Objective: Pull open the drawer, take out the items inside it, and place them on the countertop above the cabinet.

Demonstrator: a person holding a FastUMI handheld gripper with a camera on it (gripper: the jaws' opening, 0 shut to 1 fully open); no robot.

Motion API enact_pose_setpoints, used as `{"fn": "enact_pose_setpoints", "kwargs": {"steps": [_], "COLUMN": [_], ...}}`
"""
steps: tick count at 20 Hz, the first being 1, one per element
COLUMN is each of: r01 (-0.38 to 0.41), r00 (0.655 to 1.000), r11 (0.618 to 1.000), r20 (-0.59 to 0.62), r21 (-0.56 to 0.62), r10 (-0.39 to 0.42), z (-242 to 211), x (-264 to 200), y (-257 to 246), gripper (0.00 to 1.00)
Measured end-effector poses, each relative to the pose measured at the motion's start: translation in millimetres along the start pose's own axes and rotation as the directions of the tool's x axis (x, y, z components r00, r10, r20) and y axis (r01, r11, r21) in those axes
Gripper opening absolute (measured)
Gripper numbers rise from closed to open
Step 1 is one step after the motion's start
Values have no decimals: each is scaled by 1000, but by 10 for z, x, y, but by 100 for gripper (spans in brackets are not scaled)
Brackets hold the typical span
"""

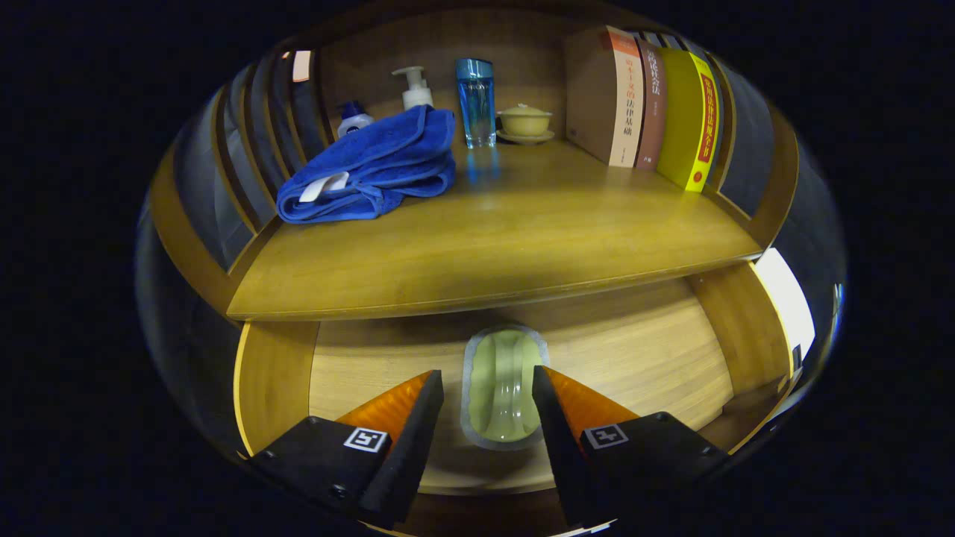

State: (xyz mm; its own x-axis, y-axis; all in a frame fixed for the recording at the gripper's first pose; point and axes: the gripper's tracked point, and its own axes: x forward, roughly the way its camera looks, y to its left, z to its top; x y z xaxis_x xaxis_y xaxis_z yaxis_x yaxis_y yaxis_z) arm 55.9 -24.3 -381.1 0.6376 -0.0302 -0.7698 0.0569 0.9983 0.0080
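Wooden cabinet niche, warm light: worktop (pixel 492 246) runs across above, with the open drawer (pixel 642 350) pulled out below its front edge. On the worktop, back left: a folded blue towel (pixel 373 168) with a white tag, and behind it a small blue-capped bottle (pixel 352 119) and a white pump bottle (pixel 415 88). A clear blue tumbler (pixel 476 103) stands upright near the back centre, and a small yellow lidded bowl on a saucer (pixel 524 123) sits just right of it. Three books (pixel 645 104) stand upright against the right wall, spines facing out. Slatted side panels flank the niche left and right. In the drawer: one item, a pale green elongated dish (pixel 501 384) with a grey rim, lying flat on the drawer floor. Its long axis runs front to back, in line with the fingers; far end points under the worktop edge, near end toward the drawer front. Looks like it holds a clear rounded piece along its length, can't tell what it is. Hand-held gripper (pixel 486 399) is down in the drawer with fingers spread wide, straddling the dish: left fingertip just beside its left rim, right fingertip at or slightly over its right rim. Dish sits between the fingertips and extends a bit beyond them. Can't tell whether either finger touches it; not gripped.
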Motion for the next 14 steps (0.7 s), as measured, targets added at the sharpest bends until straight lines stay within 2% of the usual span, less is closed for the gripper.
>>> {"fn": "enact_pose_setpoints", "kwargs": {"steps": [1,8,14], "r01": [-5,-25,-68], "r00": [1000,999,998], "r11": [1000,999,998], "r20": [-18,-44,8], "r21": [4,29,6], "r10": [5,27,68], "z": [-46,-128,58], "x": [42,27,-331], "y": [11,-22,25], "gripper": [78,29,26]}}
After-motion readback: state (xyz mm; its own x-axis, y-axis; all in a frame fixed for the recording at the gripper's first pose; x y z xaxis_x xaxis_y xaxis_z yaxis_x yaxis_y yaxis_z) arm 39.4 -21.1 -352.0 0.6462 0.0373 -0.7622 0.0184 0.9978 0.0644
